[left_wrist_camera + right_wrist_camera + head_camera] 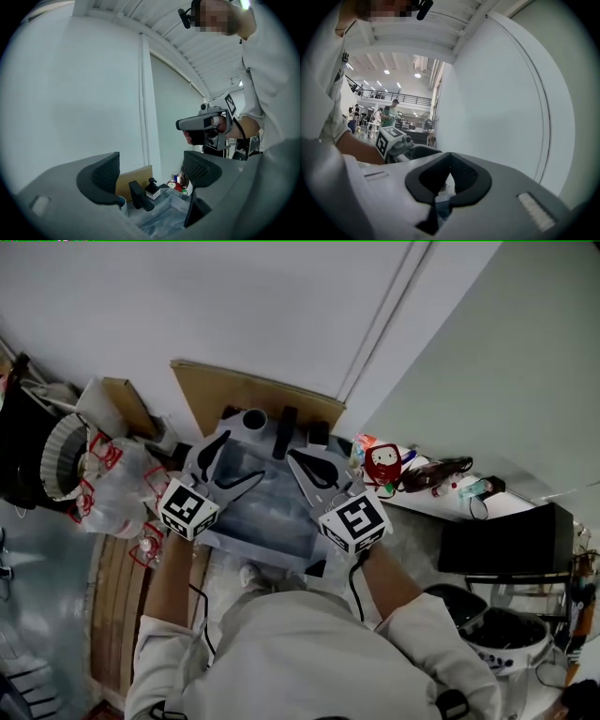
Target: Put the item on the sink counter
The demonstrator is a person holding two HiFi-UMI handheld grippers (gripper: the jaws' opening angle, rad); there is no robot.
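seen from above, a person stands at a grey sink counter (217, 538) set in a corner between pale walls, holding a two-jaw gripper in each hand above the basin (267, 512). the left gripper (232, 465) is held about level with its jaws spread wide, and nothing is between them; its own view looks through the gap to the back of the counter. the right gripper (315, 471) is just beside it, also about level, with its dark pads brought together and nothing visibly caught in them. the two grippers are near each other but not touching. neither carries anything. along the back edge of the counter stand a round grey cup (254, 418) at the left, a black faucet (284, 442) in the middle and a small pump bottle (319, 434) with a black top at the right, all upright and well clear of both sets of jaws; which of these is the item cannot be told. a brown board (234, 390) leans on the wall behind the sink. to the left are clear plastic bags with red print (112, 479); to the right a white ledge holds a red and white object (382, 465) and small clutter, with a black box (506, 540) further right.
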